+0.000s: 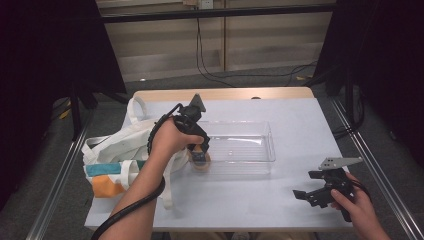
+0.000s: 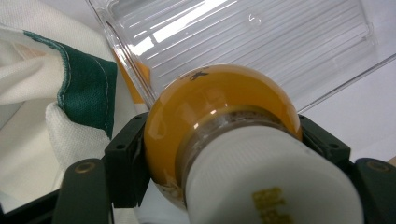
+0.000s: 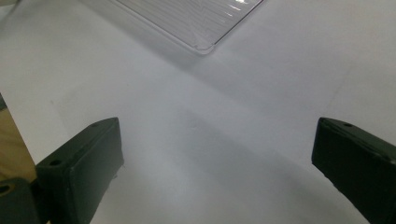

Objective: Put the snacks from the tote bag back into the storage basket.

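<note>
Closest to the lens, an orange light bulb [image 2: 219,112] with a white base fills the left gripper view, clamped between the two black jaws of the left tongs [image 2: 224,140], which press on its glass globe from either side. From above, the left tongs [image 1: 199,150] hold the bulb low at the near left corner of a clear plastic tray [image 1: 250,150], just outside or over its rim; which one, I cannot tell. Glass like this looks light, smooth and easily cracked, so a gentle squeeze on the widest part, or on the sturdier base, seems safest. Beside the tray lies a white tote bag [image 1: 112,150] with green trim. Well apart, the right tongs [image 1: 312,189] hover wide open and empty over the pale bench [image 1: 300,120].
</note>
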